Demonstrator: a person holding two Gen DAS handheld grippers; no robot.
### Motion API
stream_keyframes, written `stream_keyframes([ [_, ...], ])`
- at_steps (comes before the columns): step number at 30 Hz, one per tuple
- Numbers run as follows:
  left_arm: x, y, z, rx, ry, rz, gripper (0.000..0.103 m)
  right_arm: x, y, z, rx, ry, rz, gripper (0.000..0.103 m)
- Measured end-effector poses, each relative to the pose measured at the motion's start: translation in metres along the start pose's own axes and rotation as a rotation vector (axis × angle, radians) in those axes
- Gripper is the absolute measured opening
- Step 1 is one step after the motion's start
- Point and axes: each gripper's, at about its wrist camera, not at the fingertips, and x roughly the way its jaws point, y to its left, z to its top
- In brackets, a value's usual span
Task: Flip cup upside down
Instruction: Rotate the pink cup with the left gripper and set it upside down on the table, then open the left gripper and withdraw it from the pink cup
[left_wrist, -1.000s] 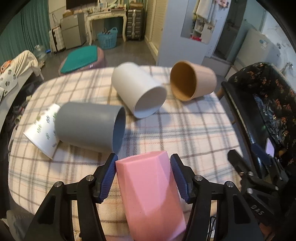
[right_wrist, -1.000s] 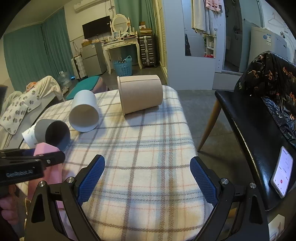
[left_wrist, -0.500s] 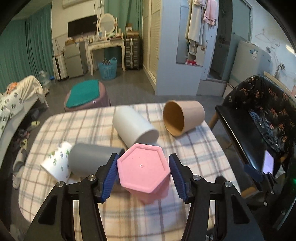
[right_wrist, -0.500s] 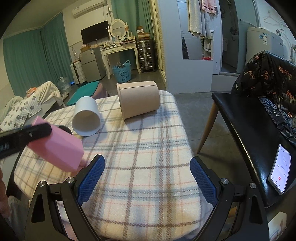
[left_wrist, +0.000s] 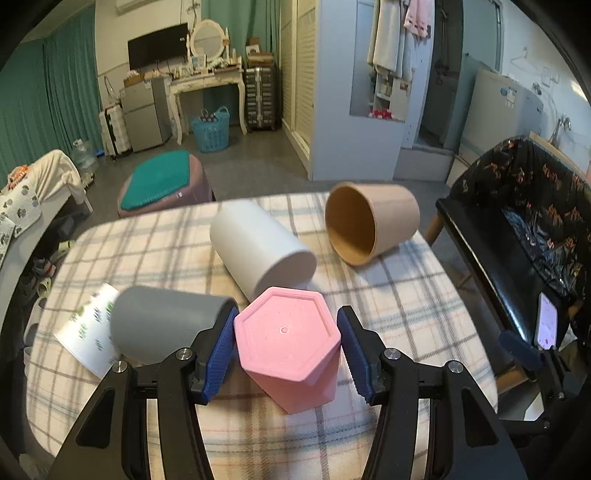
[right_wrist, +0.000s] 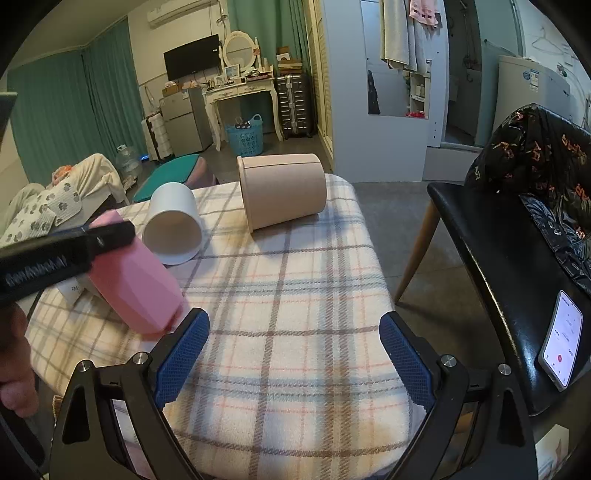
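A pink hexagonal cup (left_wrist: 290, 350) stands between my left gripper's (left_wrist: 286, 349) blue pads, base up and facing the camera, mouth end down near the checked tablecloth (left_wrist: 388, 295). The pads sit close on both sides; the right pad shows a thin gap. In the right wrist view the pink cup (right_wrist: 136, 280) is tilted, its mouth end at the cloth, with the left gripper's black finger across its top. My right gripper (right_wrist: 293, 354) is open and empty over the table's near right part.
A grey cup (left_wrist: 166, 325), a white cup (left_wrist: 258, 251), a tan cup (left_wrist: 373, 225) and a leaf-printed paper cup (left_wrist: 88, 339) lie on their sides. A black chair (right_wrist: 517, 266) with a phone (right_wrist: 561, 350) stands right of the table.
My left gripper lifted the pink cup off the table and turned it base up, then lowered it toward the cloth. The right gripper stayed open and nearly still.
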Motion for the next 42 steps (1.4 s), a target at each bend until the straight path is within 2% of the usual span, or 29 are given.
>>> stream_keyframes([
  [6, 0.0, -0.007, -0.003, 0.031, -0.013, -0.004, 0.059, -0.001, 0.001, 0.0, -0.002, 0.002, -0.009, 0.094],
  [8, -0.003, -0.006, -0.004, 0.025, -0.019, 0.004, 0.071, -0.004, 0.001, 0.0, -0.001, -0.003, -0.012, 0.094],
  [12, -0.016, -0.006, -0.002, 0.026, -0.048, 0.003, 0.074, -0.01, 0.002, -0.002, -0.005, -0.01, -0.016, 0.094],
  [13, -0.021, -0.006, -0.001, 0.029, -0.058, 0.01, 0.078, -0.013, 0.003, -0.002, -0.006, -0.013, -0.017, 0.094],
  [18, -0.055, 0.0, 0.002, 0.017, -0.144, 0.023, 0.079, -0.031, 0.007, -0.004, -0.014, -0.045, -0.011, 0.094],
  [20, -0.072, 0.003, -0.001, 0.001, -0.188, 0.019, 0.083, -0.042, 0.01, -0.006, -0.021, -0.068, -0.008, 0.094],
  [27, -0.132, 0.018, -0.034, -0.034, -0.391, 0.044, 0.089, -0.078, 0.023, -0.02, -0.055, -0.144, 0.01, 0.094],
  [33, -0.157, 0.038, -0.065, -0.094, -0.462, 0.02, 0.089, -0.104, 0.039, -0.037, -0.089, -0.21, 0.008, 0.094],
  [34, -0.16, 0.042, -0.072, -0.103, -0.478, 0.02, 0.089, -0.108, 0.041, -0.039, -0.089, -0.228, 0.003, 0.095],
  [35, -0.163, 0.044, -0.079, -0.102, -0.494, 0.022, 0.089, -0.112, 0.043, -0.043, -0.089, -0.249, -0.004, 0.101],
  [37, -0.167, 0.047, -0.091, -0.091, -0.518, 0.041, 0.095, -0.118, 0.046, -0.049, -0.091, -0.279, -0.005, 0.103],
  [42, -0.167, 0.056, -0.116, -0.088, -0.517, 0.073, 0.098, -0.125, 0.054, -0.06, -0.093, -0.309, 0.017, 0.103],
])
